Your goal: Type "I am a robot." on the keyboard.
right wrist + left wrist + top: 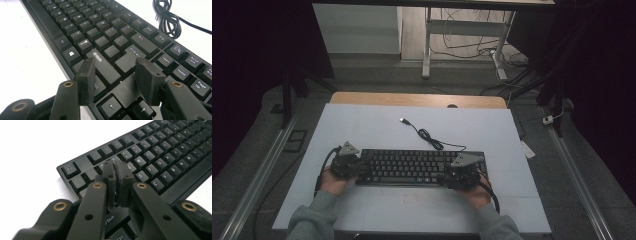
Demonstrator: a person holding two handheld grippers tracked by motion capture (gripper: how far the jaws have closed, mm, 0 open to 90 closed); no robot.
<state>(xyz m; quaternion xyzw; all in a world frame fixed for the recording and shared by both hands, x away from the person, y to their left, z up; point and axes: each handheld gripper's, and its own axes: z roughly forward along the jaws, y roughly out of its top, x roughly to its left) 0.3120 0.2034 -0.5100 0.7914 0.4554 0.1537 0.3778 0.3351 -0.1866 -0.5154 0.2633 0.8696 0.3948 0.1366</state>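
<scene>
The left gripper [117,167] has its jaws together, empty, above the keyboard's [422,167] left keys; the right gripper [116,72] stands half open near Shift. The keyboard lies on the white table [362,125]; keys probably remain unpressed.

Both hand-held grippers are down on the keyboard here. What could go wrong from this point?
1. The left hand-held gripper, jaws nearly shut with nothing between them, sits over the keys near the Esc end of the keyboard; its tip could land on two keys at once.
2. The right hand-held gripper has its jaws apart over the Shift and Enter area; either pad could catch a neighbouring key.
3. The keyboard's loose cable lies coiled behind it and may drag if the keyboard shifts.
</scene>
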